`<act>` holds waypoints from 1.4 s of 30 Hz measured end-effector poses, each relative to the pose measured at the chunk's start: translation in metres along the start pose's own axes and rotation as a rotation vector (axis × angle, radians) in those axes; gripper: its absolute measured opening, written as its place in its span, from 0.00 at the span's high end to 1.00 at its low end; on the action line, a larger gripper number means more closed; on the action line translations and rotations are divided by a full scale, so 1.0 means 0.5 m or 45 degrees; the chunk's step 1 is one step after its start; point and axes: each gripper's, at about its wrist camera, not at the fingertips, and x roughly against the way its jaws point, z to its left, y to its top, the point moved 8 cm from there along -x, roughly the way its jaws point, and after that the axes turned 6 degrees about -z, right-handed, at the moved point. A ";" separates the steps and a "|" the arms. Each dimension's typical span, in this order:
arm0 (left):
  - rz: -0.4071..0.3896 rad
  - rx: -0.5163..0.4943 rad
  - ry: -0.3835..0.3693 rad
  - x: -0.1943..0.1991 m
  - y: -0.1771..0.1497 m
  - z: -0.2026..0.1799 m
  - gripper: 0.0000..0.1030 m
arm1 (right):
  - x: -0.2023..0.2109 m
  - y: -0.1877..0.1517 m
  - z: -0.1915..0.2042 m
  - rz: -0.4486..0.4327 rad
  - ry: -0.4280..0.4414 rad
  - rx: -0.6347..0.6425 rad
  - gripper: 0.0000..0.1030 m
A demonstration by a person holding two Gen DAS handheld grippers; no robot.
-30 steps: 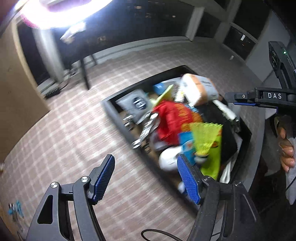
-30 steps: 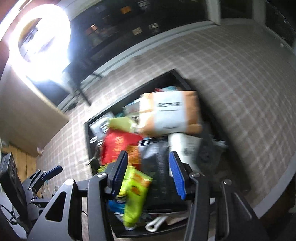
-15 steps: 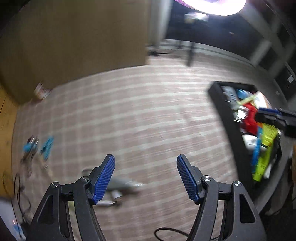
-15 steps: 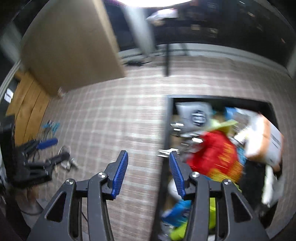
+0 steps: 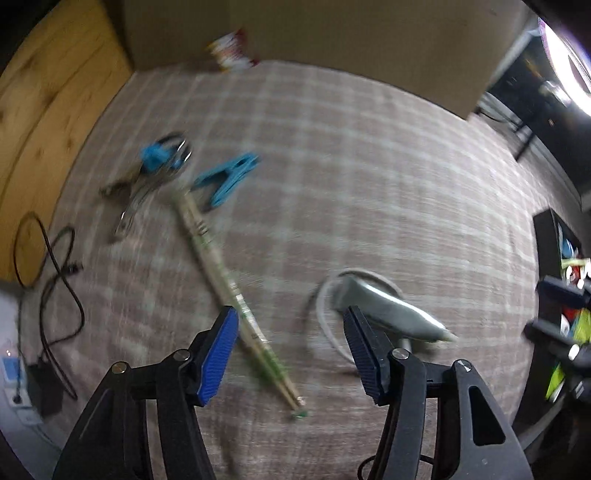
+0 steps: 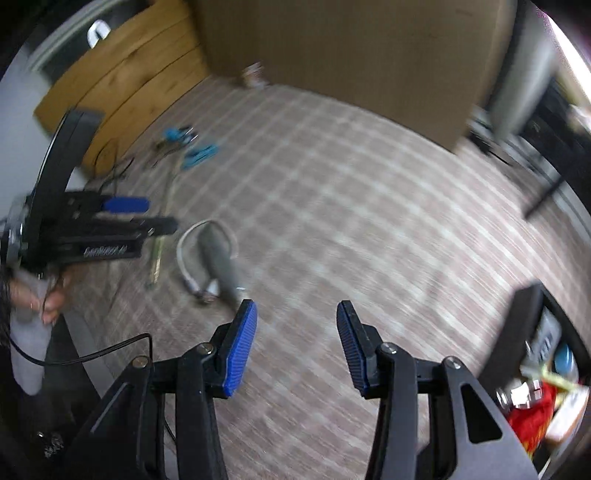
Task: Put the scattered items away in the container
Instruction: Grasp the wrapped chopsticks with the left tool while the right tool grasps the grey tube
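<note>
Scattered items lie on the checked cloth. A long pair of wrapped chopsticks runs diagonally, its near end between my left gripper's fingers. A grey tube lies on a white cable loop just beyond the right finger. A blue clothes peg and a blue-tagged bunch of keys lie farther off. My left gripper is open and empty. My right gripper is open and empty, with the tube ahead to its left. The black container, full of items, sits at the right edge.
A large cardboard box stands at the back with a small packet at its foot. A black cable and a power strip lie at the left. A wooden panel is behind. A lamp stand is at right.
Both grippers have swung left, away from the full container, toward the items scattered on the cloth. The container has slid to the right edge of both views. Both stay open.
</note>
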 end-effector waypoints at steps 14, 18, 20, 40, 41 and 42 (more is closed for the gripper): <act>0.105 0.107 0.012 -0.067 -0.018 0.047 0.53 | -0.133 -0.002 0.102 0.200 0.024 0.272 0.58; 0.107 0.085 0.032 -0.074 -0.019 0.033 0.53 | -0.149 -0.001 0.108 0.224 0.024 0.299 0.66; 0.106 0.079 0.039 -0.076 -0.020 0.032 0.54 | -0.155 0.000 0.111 0.235 0.025 0.312 0.66; 0.052 0.077 0.045 -0.072 -0.045 0.038 0.89 | -0.140 -0.030 0.056 0.262 0.077 0.238 0.85; 0.052 0.087 0.037 -0.071 -0.049 0.039 0.89 | -0.133 -0.029 0.050 0.251 0.081 0.217 0.88; 0.052 0.092 0.031 -0.071 -0.053 0.039 0.89 | -0.127 -0.027 0.045 0.242 0.084 0.198 0.99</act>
